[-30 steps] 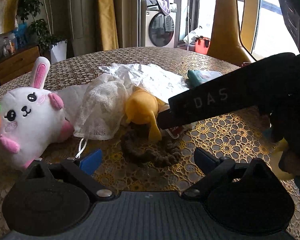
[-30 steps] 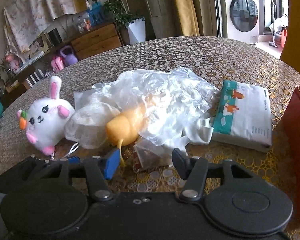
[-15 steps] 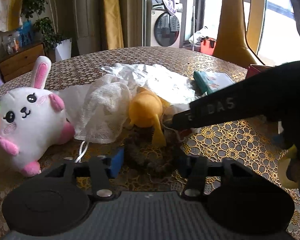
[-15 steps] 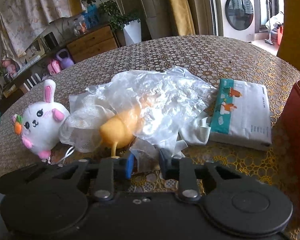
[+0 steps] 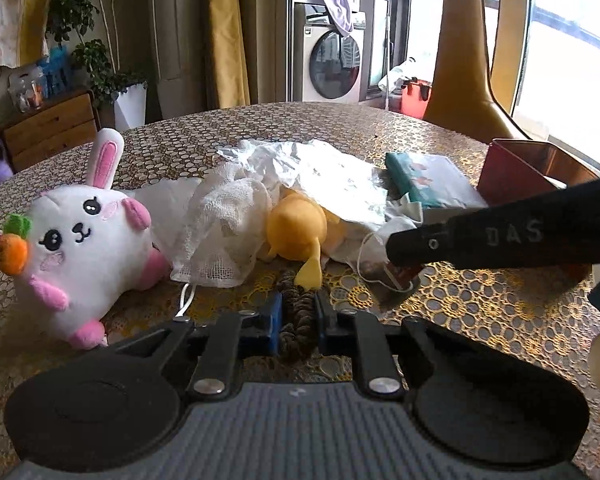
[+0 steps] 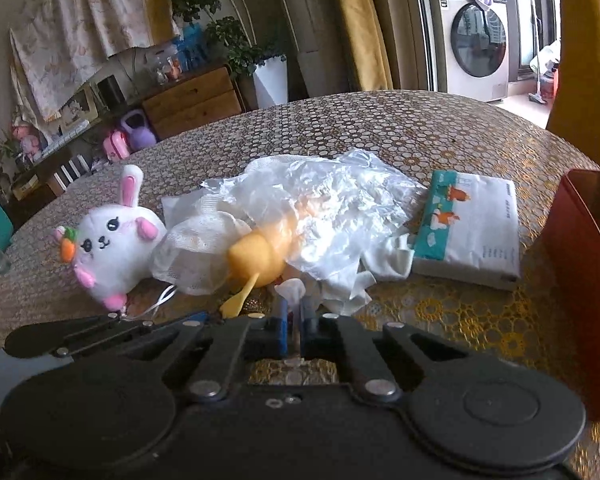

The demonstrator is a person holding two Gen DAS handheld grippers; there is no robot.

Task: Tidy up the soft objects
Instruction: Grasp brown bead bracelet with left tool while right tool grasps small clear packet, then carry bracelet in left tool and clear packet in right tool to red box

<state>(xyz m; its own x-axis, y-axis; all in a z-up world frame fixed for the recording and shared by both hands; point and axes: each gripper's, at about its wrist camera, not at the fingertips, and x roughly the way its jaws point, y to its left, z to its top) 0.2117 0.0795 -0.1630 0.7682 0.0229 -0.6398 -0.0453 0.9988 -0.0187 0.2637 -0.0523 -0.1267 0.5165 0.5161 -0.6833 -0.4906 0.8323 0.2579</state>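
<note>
Left gripper [image 5: 297, 318]: jaws closed on a dark fuzzy scrunchie [image 5: 298, 312], lower centre. Right gripper [image 6: 295, 322]: jaws closed on a clear plastic packet [image 6: 290, 292]. Grasp step appears complete for both; next calls for lifting clear without snagging. Count: one rabbit plush [image 5: 80, 236], one yellow plush [image 5: 296, 230], one gauze cloth [image 5: 224, 228], one tissue pack [image 6: 470, 220], one red box [image 6: 584, 272].

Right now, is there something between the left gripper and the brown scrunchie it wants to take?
Nothing visible. The left gripper has its fingers closed on the brown scrunchie. The yellow plush toy lies just beyond it, not between.
</note>
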